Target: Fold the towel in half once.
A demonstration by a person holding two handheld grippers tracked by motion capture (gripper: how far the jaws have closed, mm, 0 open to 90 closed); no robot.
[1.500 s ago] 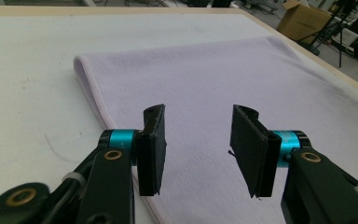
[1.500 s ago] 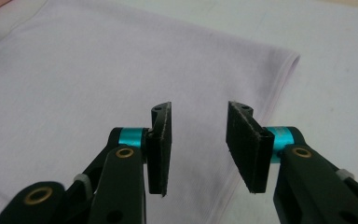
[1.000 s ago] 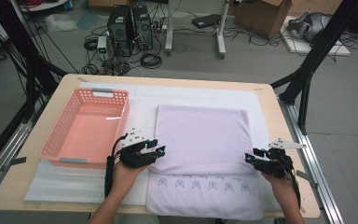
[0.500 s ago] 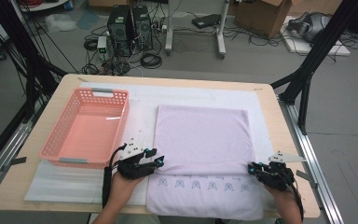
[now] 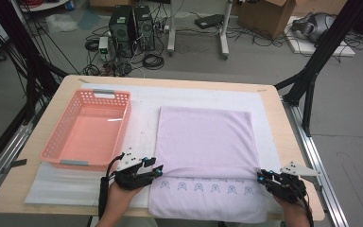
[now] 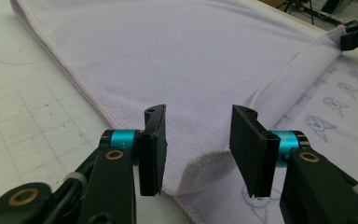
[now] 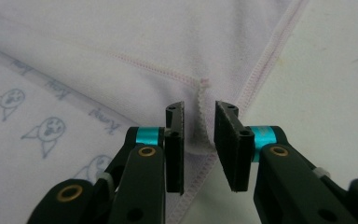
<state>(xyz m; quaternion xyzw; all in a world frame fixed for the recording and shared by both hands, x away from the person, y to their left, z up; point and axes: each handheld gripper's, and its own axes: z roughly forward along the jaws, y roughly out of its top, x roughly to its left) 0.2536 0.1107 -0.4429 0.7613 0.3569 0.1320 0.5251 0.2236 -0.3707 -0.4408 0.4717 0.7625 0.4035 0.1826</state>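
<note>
Towel's fold runs left-right along the table's near edge

My left gripper (image 5: 157,171) sits wide open over the lilac towel (image 5: 203,137)'s folded near-left corner. My right gripper (image 7: 198,125) just eased apart a bit, pads not squeezing, the near-right corner seam loose between them.

We've got the left gripper (image 5: 157,171) near-left with jaws wide apart, the right gripper (image 5: 261,177) near-right, jaws just reopened a little.
</note>
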